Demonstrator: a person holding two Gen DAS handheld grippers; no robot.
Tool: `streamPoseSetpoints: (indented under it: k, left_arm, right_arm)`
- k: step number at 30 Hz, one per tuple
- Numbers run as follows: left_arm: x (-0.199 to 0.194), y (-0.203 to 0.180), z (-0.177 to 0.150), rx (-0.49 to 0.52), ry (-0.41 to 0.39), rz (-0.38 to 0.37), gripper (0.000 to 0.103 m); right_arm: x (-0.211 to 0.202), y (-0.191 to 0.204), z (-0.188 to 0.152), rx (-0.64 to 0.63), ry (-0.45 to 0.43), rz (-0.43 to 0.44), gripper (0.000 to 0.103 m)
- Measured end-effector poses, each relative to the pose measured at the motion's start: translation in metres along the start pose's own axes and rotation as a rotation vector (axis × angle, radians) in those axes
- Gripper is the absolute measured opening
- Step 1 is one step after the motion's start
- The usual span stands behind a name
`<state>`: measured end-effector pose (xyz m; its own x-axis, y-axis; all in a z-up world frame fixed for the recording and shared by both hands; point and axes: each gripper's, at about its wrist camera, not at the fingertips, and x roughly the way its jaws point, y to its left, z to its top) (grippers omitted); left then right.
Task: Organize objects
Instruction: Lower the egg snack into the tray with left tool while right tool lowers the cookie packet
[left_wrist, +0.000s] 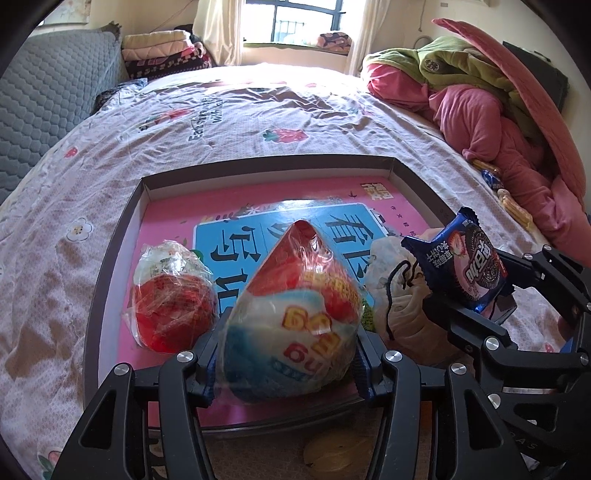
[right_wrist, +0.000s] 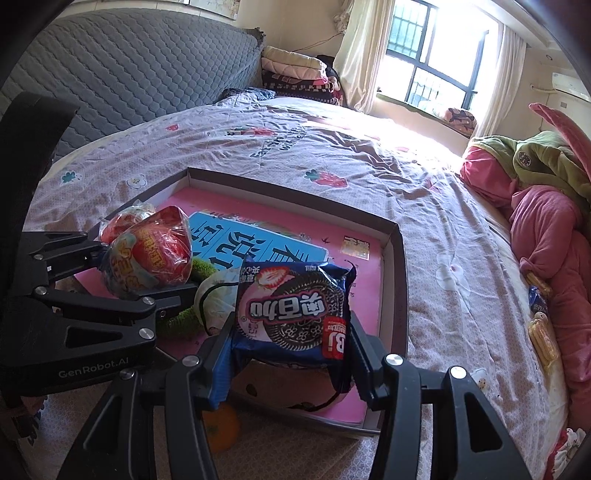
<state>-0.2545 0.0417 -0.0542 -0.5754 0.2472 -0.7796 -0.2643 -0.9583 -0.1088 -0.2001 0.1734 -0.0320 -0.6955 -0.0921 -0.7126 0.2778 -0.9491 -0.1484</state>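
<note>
Both claws are busy over a shallow box lid (left_wrist: 413, 173) lying on the bed (left_wrist: 258, 110). The left gripper (left_wrist: 286, 354), bottom centre of its view, is clamped on a round snack bag (left_wrist: 295, 317) in red, white and blue plastic with yellow letters I can't read. The right gripper (right_wrist: 291, 354) pinches a blue cookie packet (right_wrist: 295, 314) printed with a strawberry, a dark cookie and Chinese writing. Inside the lid there's a pink book (left_wrist: 177, 218) with big Chinese characters, a second red wrapped snack (left_wrist: 170, 295) at left, and a white drawstring pouch (left_wrist: 395, 295) wedged between the two claws. At right, a pile of pink and green blankets (left_wrist: 480, 110), with a few loose snacks (right_wrist: 541, 332) beside it. "GenRobot.AI" is printed on the left gripper's body.
</note>
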Motion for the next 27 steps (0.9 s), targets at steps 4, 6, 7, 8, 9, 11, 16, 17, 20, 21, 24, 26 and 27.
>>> streamPoseSetpoints:
  k: [4, 6, 7, 8, 9, 11, 16, 17, 20, 21, 24, 26, 27]
  left_arm:
    - [0.002, 0.003, 0.0, -0.01, 0.006, 0.003, 0.058]
    - [0.002, 0.003, -0.001, -0.011, 0.009, 0.002, 0.058]
    - [0.002, 0.002, -0.001, -0.011, 0.008, 0.002, 0.058]
    - [0.002, 0.002, 0.0, -0.01, 0.009, 0.004, 0.058]
    - [0.002, 0.003, -0.001, -0.011, 0.009, 0.004, 0.058]
    - [0.002, 0.003, -0.001, -0.014, 0.012, 0.001, 0.059]
    - [-0.003, 0.003, -0.001, -0.016, 0.009, 0.0, 0.063]
    - [-0.004, 0.003, -0.002, -0.016, 0.009, -0.001, 0.063]
    - [-0.005, 0.003, -0.003, -0.018, 0.011, -0.001, 0.063]
    - [-0.005, 0.003, -0.003, -0.019, 0.013, -0.001, 0.063]
    - [-0.007, 0.004, -0.003, -0.029, 0.018, -0.012, 0.063]
    - [-0.009, 0.005, -0.003, -0.035, 0.018, -0.019, 0.063]
    - [-0.011, 0.004, -0.002, -0.035, 0.016, -0.022, 0.063]
  right_arm:
    - [0.0, 0.0, 0.001, 0.0, 0.001, -0.002, 0.055]
    - [0.0, 0.0, 0.001, -0.002, 0.001, -0.004, 0.055]
    - [0.0, 0.0, 0.001, -0.002, 0.0, -0.006, 0.055]
    - [0.0, 0.0, 0.001, -0.002, 0.0, -0.008, 0.055]
    - [-0.001, 0.0, 0.002, -0.003, 0.001, -0.006, 0.055]
    - [-0.001, 0.0, 0.001, -0.003, 0.0, -0.008, 0.055]
    - [-0.002, 0.001, 0.001, -0.005, -0.001, -0.004, 0.056]
    - [-0.002, 0.001, 0.001, -0.005, 0.0, -0.003, 0.056]
    - [-0.001, 0.001, -0.001, -0.006, 0.003, -0.005, 0.058]
    - [-0.001, 0.001, -0.001, -0.006, 0.002, -0.006, 0.058]
    - [-0.002, 0.001, -0.001, -0.007, 0.0, -0.003, 0.061]
    - [-0.003, 0.001, -0.001, -0.004, -0.002, 0.002, 0.063]
    - [-0.004, 0.001, -0.001, 0.0, -0.005, 0.004, 0.063]
